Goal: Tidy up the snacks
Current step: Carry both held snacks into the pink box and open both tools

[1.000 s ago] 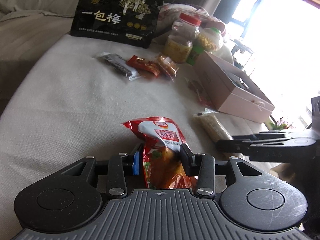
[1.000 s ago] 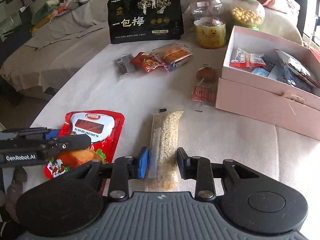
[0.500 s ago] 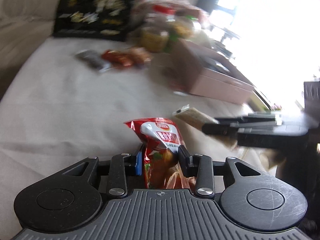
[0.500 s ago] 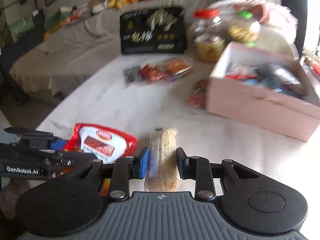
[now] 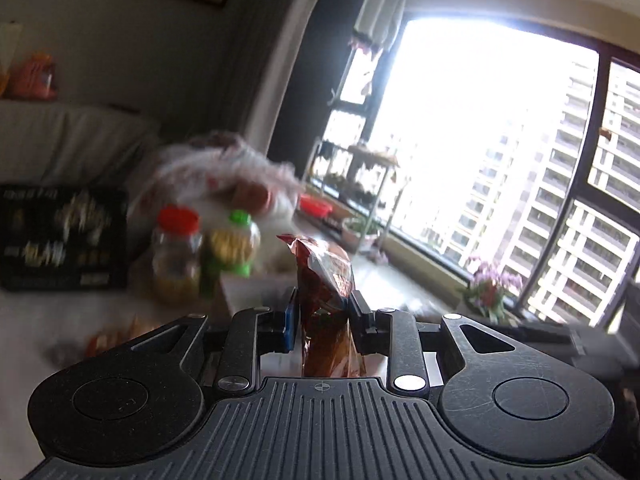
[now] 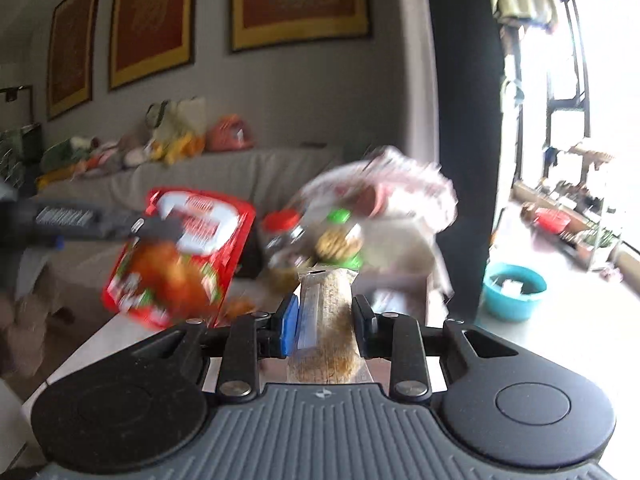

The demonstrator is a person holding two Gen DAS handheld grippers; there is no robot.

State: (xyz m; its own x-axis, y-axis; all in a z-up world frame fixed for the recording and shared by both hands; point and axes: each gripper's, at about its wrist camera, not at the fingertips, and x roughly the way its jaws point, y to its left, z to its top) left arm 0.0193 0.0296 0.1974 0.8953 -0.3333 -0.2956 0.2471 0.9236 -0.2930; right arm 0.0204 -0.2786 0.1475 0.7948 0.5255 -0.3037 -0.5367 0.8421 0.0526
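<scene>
White cloth covered the table (image 6: 120,336) below and ahead of both grippers; loose snacks lay on it, presumably spread out for sorting. Beyond the fingers stood a black snack bag (image 5: 60,236), leaning upright against the sofa back, likely too big to box. Nearer, two jars, one with a red lid (image 5: 178,252) and one with a green lid (image 5: 236,244), stood side by side in front of a blurred plastic bag (image 5: 216,172).

Red snack packet (image 5: 326,300) was clear of the table, on edge between the left gripper (image 5: 323,320) fingers, its top sticking up past the tips. Jaws were closing, narrow, pads pressing both faces. From the right wrist view the same packet (image 6: 180,256) hung to the left, pinched by its lower part.

Clear packet of pale grains (image 6: 326,320) sat lengthwise in the right gripper (image 6: 325,320), jaws drawn in as far as they go, clamped on its sides, also off the table. Judgement: both packets lifted for carrying to storage; that box was not legible here, motion blur.
</scene>
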